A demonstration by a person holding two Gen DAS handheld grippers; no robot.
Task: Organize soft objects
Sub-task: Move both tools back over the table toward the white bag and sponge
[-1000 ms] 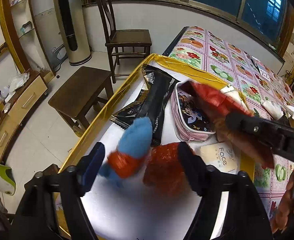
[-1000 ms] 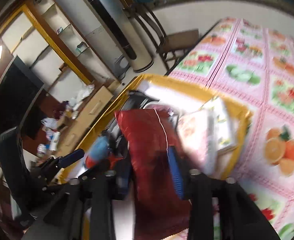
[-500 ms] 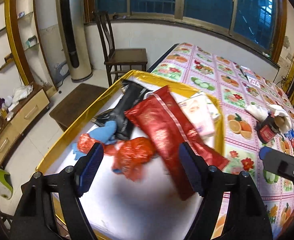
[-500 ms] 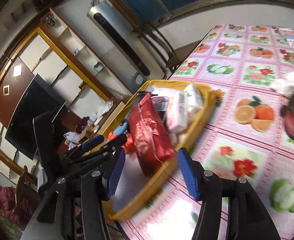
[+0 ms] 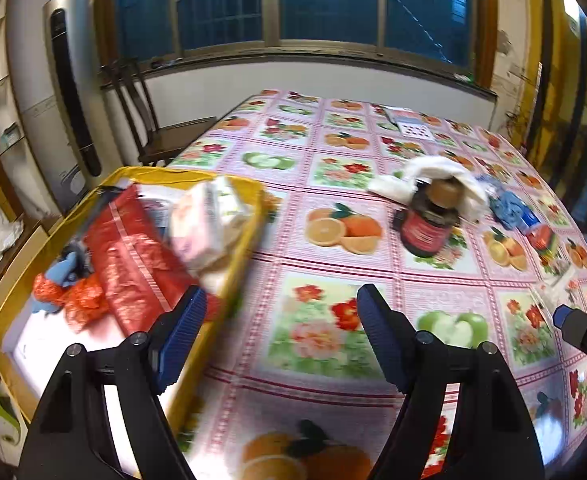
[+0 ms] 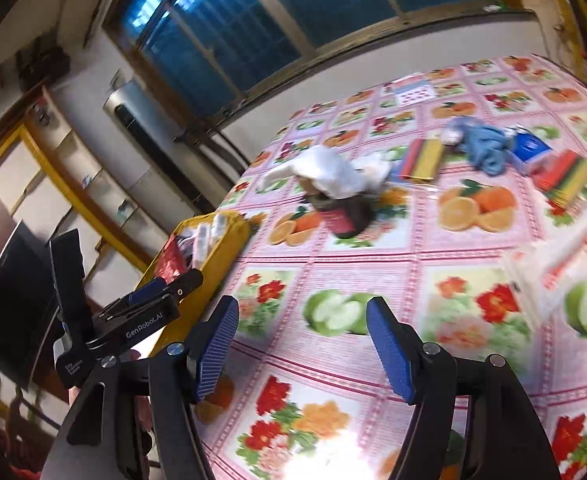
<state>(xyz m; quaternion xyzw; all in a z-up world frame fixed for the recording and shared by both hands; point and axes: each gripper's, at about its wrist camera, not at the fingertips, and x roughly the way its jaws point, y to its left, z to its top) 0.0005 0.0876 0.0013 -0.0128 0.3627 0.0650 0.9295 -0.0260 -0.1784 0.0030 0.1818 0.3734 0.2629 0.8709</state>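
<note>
Both grippers are spread wide and empty: the left gripper (image 5: 281,332) hovers beside the yellow tray (image 5: 249,240), the right gripper (image 6: 301,344) over the tablecloth (image 6: 473,248). The white cloth (image 6: 333,176), draped on a dark jar (image 6: 345,216), lies ahead across the table. Judging by the views, the right gripper seems nearer to it
</note>
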